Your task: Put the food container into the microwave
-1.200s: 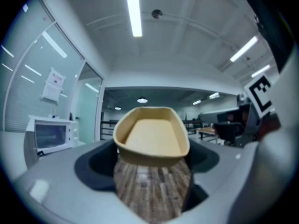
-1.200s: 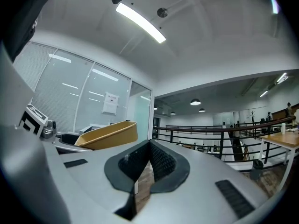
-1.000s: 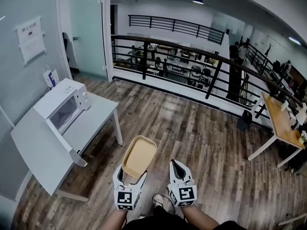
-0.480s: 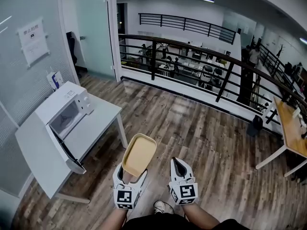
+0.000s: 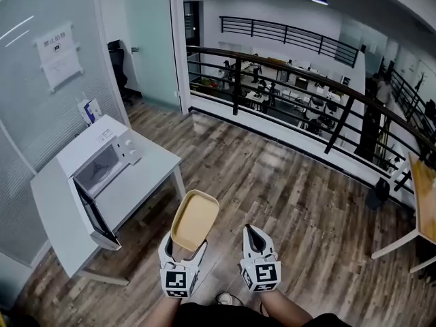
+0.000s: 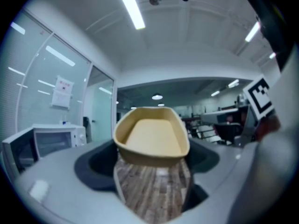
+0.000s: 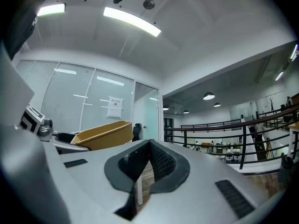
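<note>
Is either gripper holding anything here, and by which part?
The left gripper holds the tan food container by its near narrow end. The right gripper is shut and empty.

White table (image 5: 148,177) on the wood floor (image 5: 272,196) carries an open-doored microwave (image 5: 95,163)

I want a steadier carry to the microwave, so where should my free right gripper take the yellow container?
Probably the container's right long wall, from the right, one jaw inside, one outside: it is open-topped with a thin upright rim, and the left gripper holds its near end.
</note>
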`<state>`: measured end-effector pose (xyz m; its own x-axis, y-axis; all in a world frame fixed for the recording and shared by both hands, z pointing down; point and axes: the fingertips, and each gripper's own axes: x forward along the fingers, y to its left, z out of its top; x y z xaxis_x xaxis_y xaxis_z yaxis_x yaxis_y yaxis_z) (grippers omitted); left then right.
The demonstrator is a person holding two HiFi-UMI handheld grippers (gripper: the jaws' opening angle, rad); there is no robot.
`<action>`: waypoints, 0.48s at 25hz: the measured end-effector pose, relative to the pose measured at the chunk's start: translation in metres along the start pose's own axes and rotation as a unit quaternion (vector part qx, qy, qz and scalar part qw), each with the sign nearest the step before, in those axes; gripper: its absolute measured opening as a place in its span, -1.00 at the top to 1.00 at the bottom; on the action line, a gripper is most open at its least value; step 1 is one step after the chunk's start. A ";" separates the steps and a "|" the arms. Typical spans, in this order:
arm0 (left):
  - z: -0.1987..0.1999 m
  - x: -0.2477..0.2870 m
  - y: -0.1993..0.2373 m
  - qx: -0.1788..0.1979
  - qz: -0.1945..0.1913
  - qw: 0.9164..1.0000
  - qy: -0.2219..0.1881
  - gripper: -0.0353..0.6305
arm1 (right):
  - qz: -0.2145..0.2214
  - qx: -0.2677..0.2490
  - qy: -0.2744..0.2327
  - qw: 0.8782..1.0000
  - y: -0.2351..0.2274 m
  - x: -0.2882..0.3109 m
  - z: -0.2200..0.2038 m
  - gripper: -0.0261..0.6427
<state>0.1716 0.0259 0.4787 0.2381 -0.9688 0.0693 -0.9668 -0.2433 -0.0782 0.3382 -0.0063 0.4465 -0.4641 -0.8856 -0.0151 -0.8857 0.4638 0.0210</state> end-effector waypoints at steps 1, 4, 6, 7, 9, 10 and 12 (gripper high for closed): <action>0.000 0.003 0.001 0.000 0.004 1.000 0.001 -0.44 | 0.003 0.002 0.000 1.000 -0.002 0.004 -0.001 0.90; -0.001 0.010 0.008 0.000 0.015 1.000 0.004 -0.44 | 0.015 0.009 0.002 1.000 -0.001 0.017 -0.005 0.90; -0.005 0.014 0.018 -0.002 0.024 1.000 0.007 -0.44 | 0.025 0.015 0.005 1.000 0.004 0.029 -0.008 0.90; -0.008 0.017 0.024 -0.003 0.029 1.000 0.009 -0.44 | 0.029 0.017 0.007 0.999 0.007 0.036 -0.010 0.90; -0.012 0.025 0.036 -0.007 0.037 0.999 0.012 -0.44 | 0.035 0.020 0.009 0.999 0.011 0.051 -0.012 0.90; -0.013 0.030 0.041 -0.008 0.039 0.999 0.011 -0.44 | 0.038 0.019 0.008 0.999 0.012 0.058 -0.011 0.90; -0.012 0.042 0.053 -0.009 0.042 0.999 0.007 -0.44 | 0.044 0.015 0.004 0.999 0.015 0.077 -0.009 0.90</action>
<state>0.1296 -0.0272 0.4896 0.1549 -0.9849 0.0771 -0.9848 -0.1601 -0.0668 0.2895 -0.0681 0.4543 -0.5404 -0.8414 -0.0060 -0.8413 0.5405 -0.0084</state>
